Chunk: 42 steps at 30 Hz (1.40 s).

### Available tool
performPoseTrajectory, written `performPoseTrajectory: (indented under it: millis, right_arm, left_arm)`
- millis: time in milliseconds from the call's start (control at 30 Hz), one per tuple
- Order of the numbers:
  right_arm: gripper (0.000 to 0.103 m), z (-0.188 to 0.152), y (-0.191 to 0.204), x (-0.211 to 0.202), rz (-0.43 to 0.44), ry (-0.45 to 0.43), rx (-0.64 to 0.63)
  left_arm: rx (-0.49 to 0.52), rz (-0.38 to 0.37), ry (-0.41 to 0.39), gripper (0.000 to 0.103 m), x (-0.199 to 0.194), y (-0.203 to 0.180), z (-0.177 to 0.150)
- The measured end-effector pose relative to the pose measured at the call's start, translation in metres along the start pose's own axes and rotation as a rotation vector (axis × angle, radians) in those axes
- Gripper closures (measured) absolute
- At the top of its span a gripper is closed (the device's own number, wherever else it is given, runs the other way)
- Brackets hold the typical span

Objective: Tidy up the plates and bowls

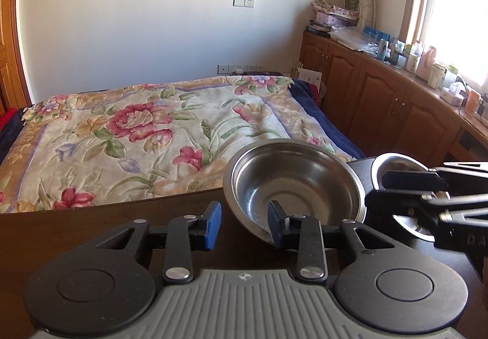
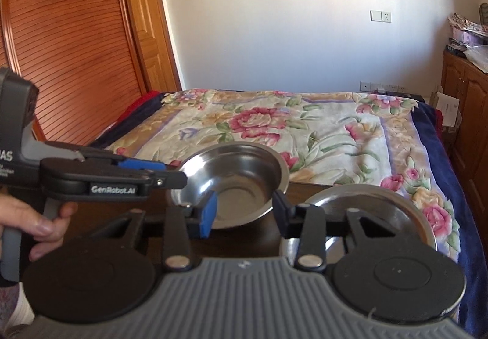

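A steel bowl [image 1: 292, 183] [image 2: 235, 177] stands on a dark wooden table [image 1: 91, 232]. My left gripper [image 1: 244, 223] straddles its near-left rim. Its right finger is inside the bowl and its blue left pad [image 1: 213, 226] stands apart outside, so it is open. From the right wrist view the left gripper [image 2: 175, 174] reaches in sideways to the bowl's left edge. My right gripper [image 2: 244, 210] is open at the bowl's near-right side, with the bowl's outer wall showing between its fingers. A flat steel plate [image 2: 375, 207] [image 1: 399, 160] lies right of the bowl, partly hidden by the right gripper [image 1: 376, 189].
A bed with a floral blanket [image 1: 137, 131] begins right behind the table's far edge. Wooden cabinets [image 1: 381, 101] with clutter on top run along the right under a window. A person's hand [image 2: 36, 217] holds the left gripper's handle. A slatted wooden door [image 2: 67, 49] is at the left.
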State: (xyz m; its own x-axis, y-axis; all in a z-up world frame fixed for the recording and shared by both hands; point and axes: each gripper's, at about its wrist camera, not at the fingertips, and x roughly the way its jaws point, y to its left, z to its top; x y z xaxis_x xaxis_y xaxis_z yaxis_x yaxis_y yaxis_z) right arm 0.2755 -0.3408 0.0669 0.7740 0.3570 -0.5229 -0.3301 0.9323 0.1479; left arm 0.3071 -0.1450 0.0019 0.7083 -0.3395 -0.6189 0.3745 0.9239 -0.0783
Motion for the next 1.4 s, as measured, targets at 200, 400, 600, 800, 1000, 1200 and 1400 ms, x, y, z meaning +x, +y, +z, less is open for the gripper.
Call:
performPoseTrajectory:
  millis: [200,400,600,800,1000,1200,1400]
  right_arm:
    - [0.075,0.002,-0.001,0.010,-0.006,0.028,-0.004]
    - [0.075,0.003,0.001,0.017,-0.014,0.061,-0.009]
    - [0.075,0.003,-0.006,0.024,-0.007,0.093,0.031]
    - [0.075,0.004,-0.009,0.032,0.015,0.130,0.066]
    - [0.074,0.003,-0.009,0.037,0.027,0.151,0.089]
    - [0.076,0.004,-0.009,0.035,0.033,0.145,0.087]
    - [0.076,0.006,-0.007,0.024,0.048,0.119,0.088]
  left_arm:
    - [-0.014,-0.013,0.015,0.068,0.003,0.002,-0.004]
    - [-0.010,-0.004,0.032,0.071,0.005,0.003,-0.008]
    - [-0.033,-0.011,0.038,0.075,0.004,0.007,-0.007]
    - [-0.032,-0.016,0.038,0.076,0.004,0.006,-0.007]
    - [-0.011,-0.022,0.048,0.077,0.003,0.007,-0.006]
    - [-0.031,-0.034,0.034,0.078,-0.006,0.011,-0.004]
    - [-0.020,-0.029,0.009,0.078,-0.024,0.010,0.000]
